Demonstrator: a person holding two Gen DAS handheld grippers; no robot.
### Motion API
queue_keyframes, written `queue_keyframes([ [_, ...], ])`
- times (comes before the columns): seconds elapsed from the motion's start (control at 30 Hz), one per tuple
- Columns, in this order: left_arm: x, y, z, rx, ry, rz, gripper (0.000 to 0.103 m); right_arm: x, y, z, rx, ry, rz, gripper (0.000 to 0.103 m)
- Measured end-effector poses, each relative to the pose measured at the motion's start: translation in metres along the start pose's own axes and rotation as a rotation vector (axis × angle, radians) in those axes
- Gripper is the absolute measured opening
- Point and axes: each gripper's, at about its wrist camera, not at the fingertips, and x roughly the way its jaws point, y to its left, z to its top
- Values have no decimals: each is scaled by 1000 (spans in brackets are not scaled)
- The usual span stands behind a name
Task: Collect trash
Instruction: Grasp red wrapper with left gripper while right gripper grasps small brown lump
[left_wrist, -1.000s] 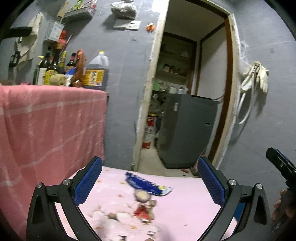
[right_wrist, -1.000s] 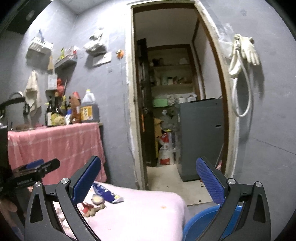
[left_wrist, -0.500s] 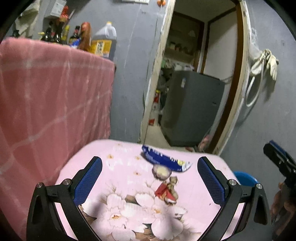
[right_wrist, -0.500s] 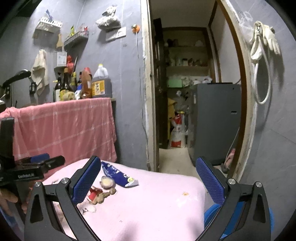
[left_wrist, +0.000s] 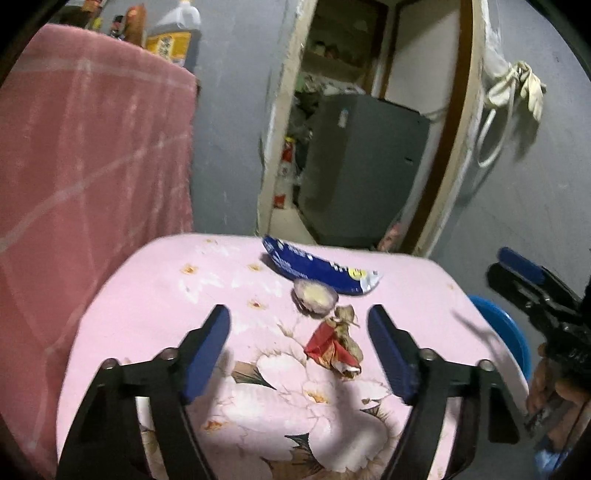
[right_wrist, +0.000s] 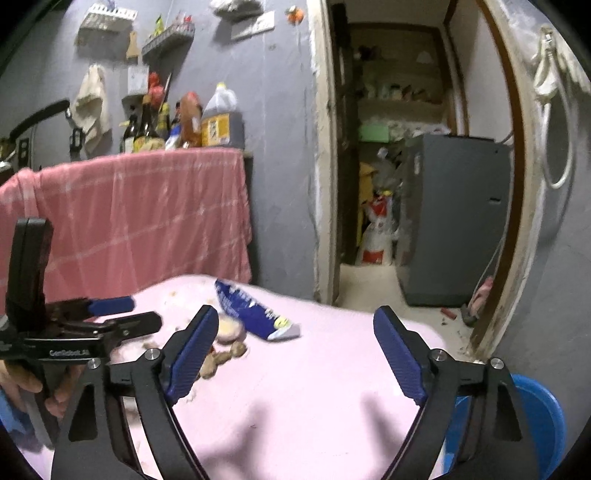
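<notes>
Trash lies on a pink flowered tablecloth: a blue snack wrapper, a pale round peel, and a red crumpled wrapper with brown scraps. My left gripper is open and empty, just above the cloth, with the red wrapper near its right finger. My right gripper is open and empty over the cloth, to the right of the trash. The blue wrapper and the peel also show in the right wrist view, as does the left gripper.
A blue bin stands past the table's right edge; it also shows in the left wrist view. A counter draped in pink cloth holds bottles at the left. An open doorway with a grey appliance lies behind.
Both grippers have tilted down and moved closer over the table. The trash now sits nearer to the left gripper's fingers, which have narrowed but stay open.
</notes>
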Motion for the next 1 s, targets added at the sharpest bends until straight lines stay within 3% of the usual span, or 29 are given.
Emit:
queue_keyframes([
  [0.07, 9, 1, 0, 3, 38, -34, 53, 14, 5, -3, -22, 59, 35, 71],
  [0.2, 23, 3, 0, -5, 103, -78, 39, 37, 15, -6, -70, 174, 89, 58],
  [0.3, 33, 5, 2, -21, 153, -81, 34, 54, 15, -8, -67, 250, 125, 50],
  [0.43, 41, 11, 4, -52, 192, -79, 18, 78, 18, -9, -64, 332, 146, 44],
  [0.5, 42, 14, 5, -67, 190, -86, 15, 87, 21, -10, -65, 365, 155, 37],
  [0.7, 38, 20, 5, -86, 198, -98, 4, 112, 28, -11, -54, 443, 201, 28],
  [1.0, 42, 26, 8, -139, 188, -78, 1, 134, 35, -14, -55, 509, 196, 14],
])
